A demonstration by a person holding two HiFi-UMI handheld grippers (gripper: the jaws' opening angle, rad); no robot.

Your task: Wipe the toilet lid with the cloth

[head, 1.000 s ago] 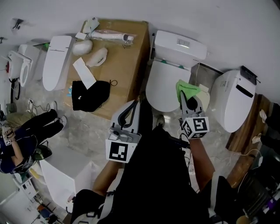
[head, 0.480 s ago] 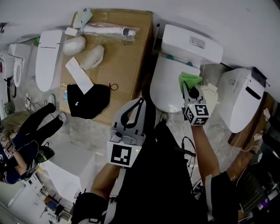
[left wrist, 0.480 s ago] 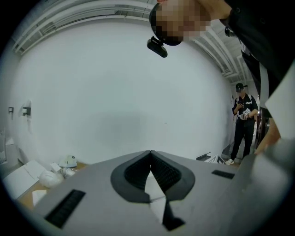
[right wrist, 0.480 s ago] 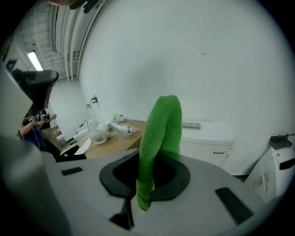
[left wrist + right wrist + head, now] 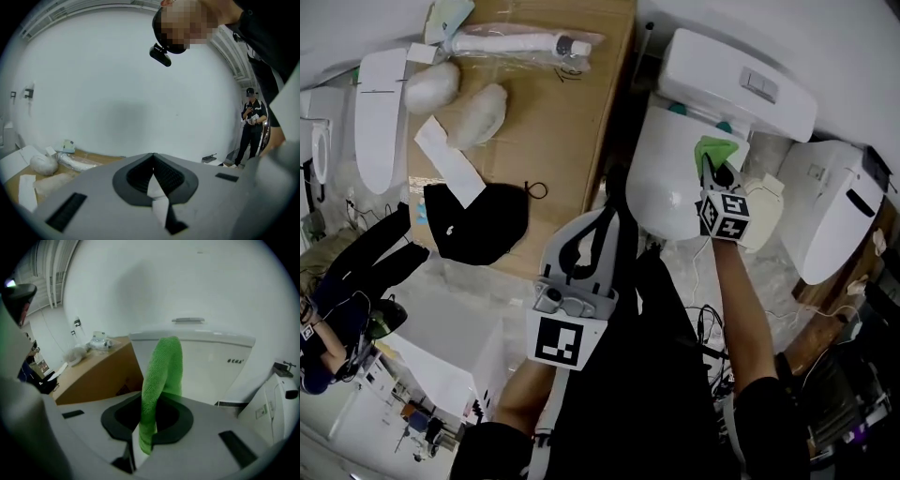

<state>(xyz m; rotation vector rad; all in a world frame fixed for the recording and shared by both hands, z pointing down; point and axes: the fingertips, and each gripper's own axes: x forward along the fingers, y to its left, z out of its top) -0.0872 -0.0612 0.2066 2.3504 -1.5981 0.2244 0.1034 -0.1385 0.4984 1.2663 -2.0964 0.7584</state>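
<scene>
A white toilet with its lid (image 5: 670, 173) down stands at the upper right of the head view, its cistern (image 5: 741, 84) behind it. My right gripper (image 5: 712, 172) hovers over the lid's right side, shut on a green cloth (image 5: 715, 152) that sticks out past its tips. In the right gripper view the green cloth (image 5: 159, 380) hangs between the closed jaws in front of the cistern (image 5: 197, 357). My left gripper (image 5: 598, 225) is held nearer the body, left of the toilet, shut with nothing in it. The left gripper (image 5: 153, 176) points at a bare white wall.
A brown cardboard box (image 5: 562, 122) lies left of the toilet, carrying a black bag (image 5: 483, 220), wrapped white parts (image 5: 473, 112) and a plastic-wrapped tube (image 5: 516, 42). Another toilet (image 5: 844, 211) stands at the right, a loose white seat (image 5: 380, 103) at the left. A person (image 5: 252, 126) stands farther back.
The head view has shifted so the toilet sits nearer and higher. My right gripper with the green cloth has moved closer over the lid. The left gripper stays shut.
</scene>
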